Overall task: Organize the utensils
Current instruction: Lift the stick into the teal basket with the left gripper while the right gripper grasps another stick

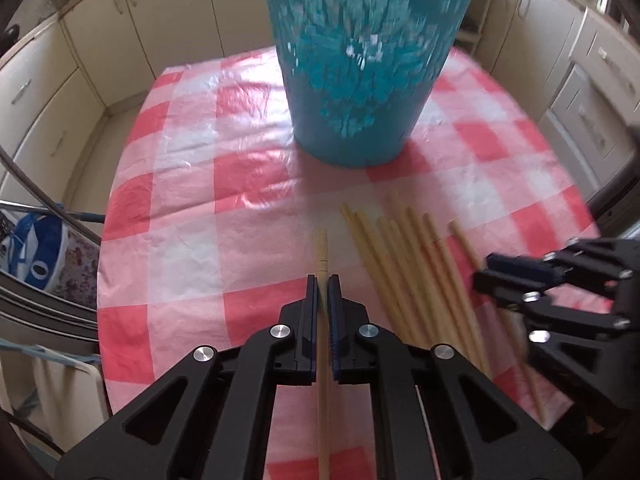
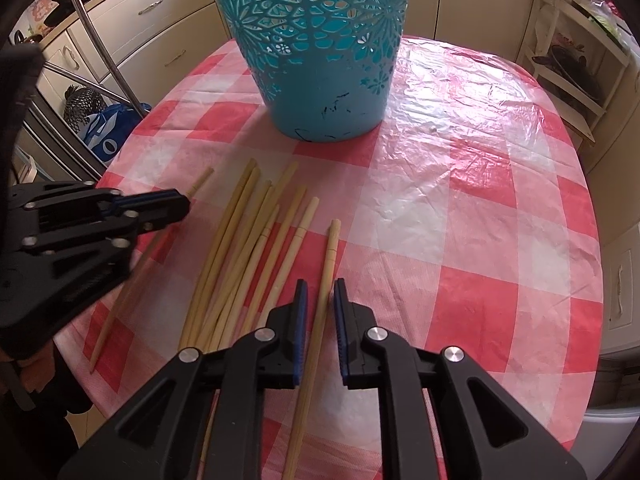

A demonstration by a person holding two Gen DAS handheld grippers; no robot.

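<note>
Left claw (image 1: pixel 323 280) clamped on one chopstick (image 1: pixel 321 256); right claw (image 2: pixel 320 285) sits apart around another chopstick (image 2: pixel 326 276). Next, probably: lift into the blue basket (image 2: pixel 316 40).

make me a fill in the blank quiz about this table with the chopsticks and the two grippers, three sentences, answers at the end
1. The left gripper is shut on one pale wooden chopstick, while the right gripper straddles another with its jaws ____.
2. The loose bundle of wooden chopsticks lies on a red and white ____ plastic tablecloth.
3. Beyond the chopsticks stands a tall perforated plastic basket coloured ____.

Missing words: open; checked; teal
</note>
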